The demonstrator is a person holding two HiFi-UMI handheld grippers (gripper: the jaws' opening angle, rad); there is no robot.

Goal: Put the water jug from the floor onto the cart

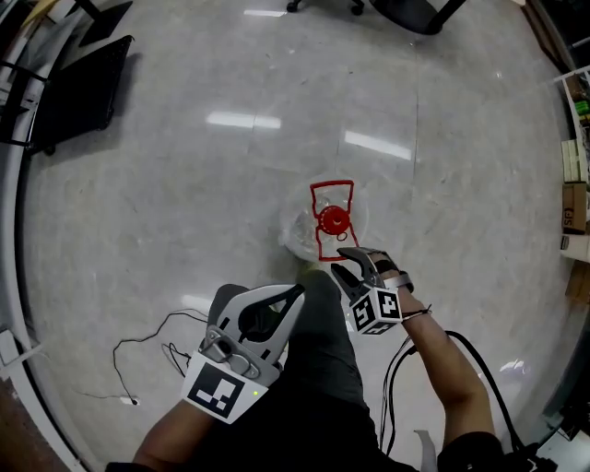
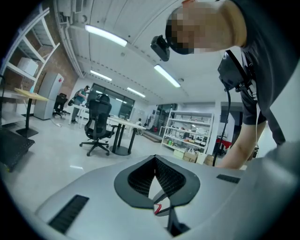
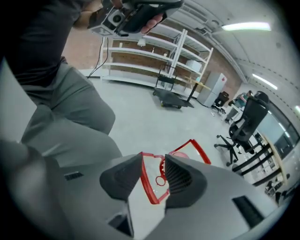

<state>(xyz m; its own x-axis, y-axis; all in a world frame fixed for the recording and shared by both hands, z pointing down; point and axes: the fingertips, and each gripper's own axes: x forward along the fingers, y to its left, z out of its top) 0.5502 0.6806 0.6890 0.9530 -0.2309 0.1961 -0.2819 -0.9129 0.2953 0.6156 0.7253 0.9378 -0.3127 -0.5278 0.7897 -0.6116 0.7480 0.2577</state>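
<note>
A clear water jug (image 1: 300, 232) with a red cap (image 1: 333, 219) and a red frame handle (image 1: 332, 188) stands on the grey floor just ahead of me. My right gripper (image 1: 339, 261) hangs right beside its near edge, jaws open and nothing pressed between them. In the right gripper view the red handle (image 3: 149, 190) shows through the gap of that gripper (image 3: 153, 158). My left gripper (image 1: 297, 293) is lower left of the jug, over my leg, apart from it. In the left gripper view its jaws (image 2: 155, 159) meet at the tips, holding nothing.
A flat black cart (image 1: 83, 88) stands at the far left by a rack. An office chair base (image 1: 406, 14) is at the top. Shelves with boxes (image 1: 573, 175) line the right edge. A thin cable (image 1: 147, 355) lies on the floor at the lower left.
</note>
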